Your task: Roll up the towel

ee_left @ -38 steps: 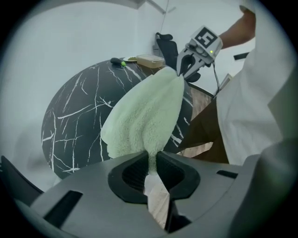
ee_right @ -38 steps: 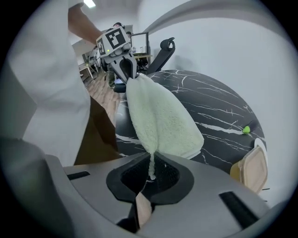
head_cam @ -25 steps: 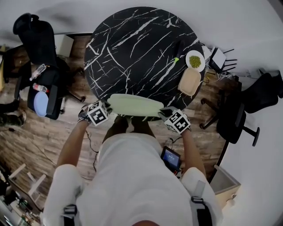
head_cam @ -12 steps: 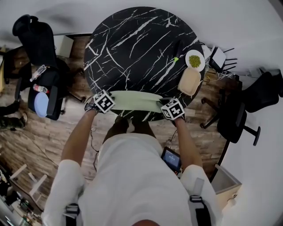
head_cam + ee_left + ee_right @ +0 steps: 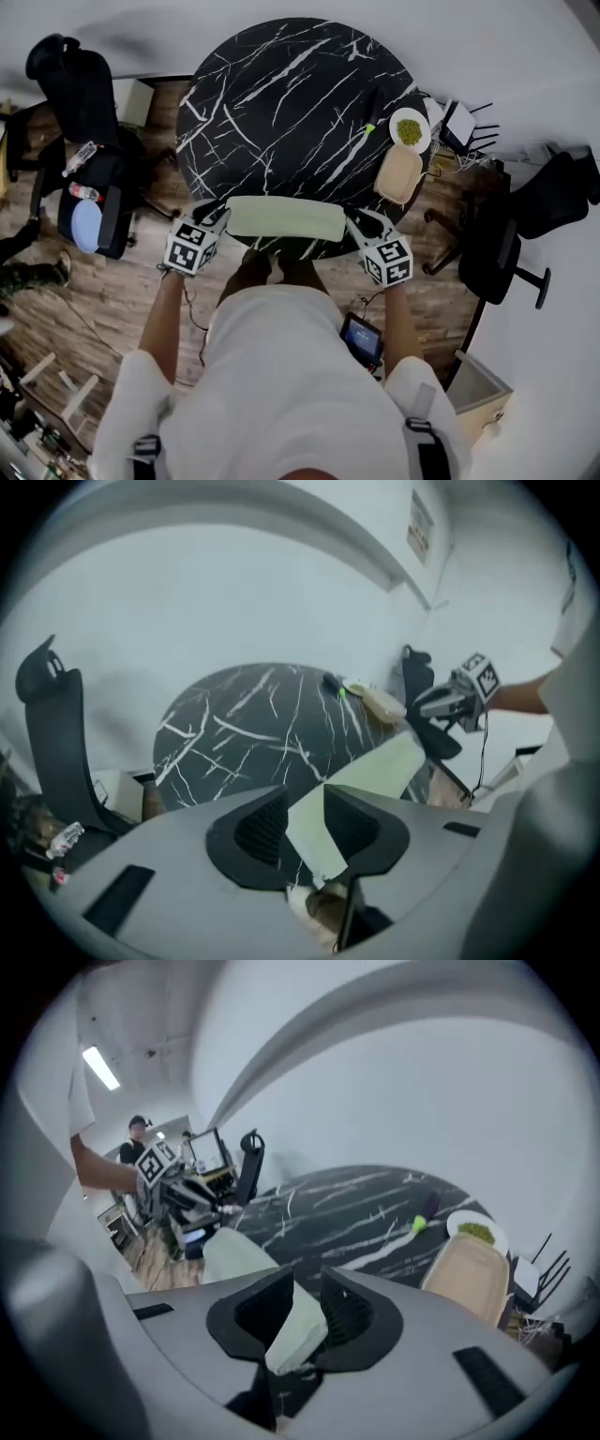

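A round black bench (image 5: 281,94) with white marble veins stands before the person. The pale green cloth towel (image 5: 286,217) lies at the near edge of the bench, folded or partly rolled into a long flat band that runs from left to right. Which of the two it is, I cannot tell.

The left gripper (image 5: 217,218) is at the left end of the band and the right gripper (image 5: 354,221) is at the right end. Both point down and inward to the towel.

In the left gripper view, the fingers (image 5: 258,832) of the left gripper (image 5: 300,795) are opening. A corner of the towel (image 5: 375,771) lies between them, but a dark gap shows beside the cloth, so they are released. The towel stretches from there over the bench edge (image 5: 244,714) to the other gripper.

In the right gripper view, the fingers (image 5: 352,1316) of the right gripper (image 5: 305,1279) are opening too. The end of the towel (image 5: 295,1330) hangs between them, loose and not pressed.

At the far right edge of the bench lie a white round plate (image 5: 411,129) with green food, a beige oblong tray (image 5: 401,173) and a dark stick with a bright green tip (image 5: 375,117), all well apart from the towel. A black office chair (image 5: 84,94) stands on the wooden floor at the left.
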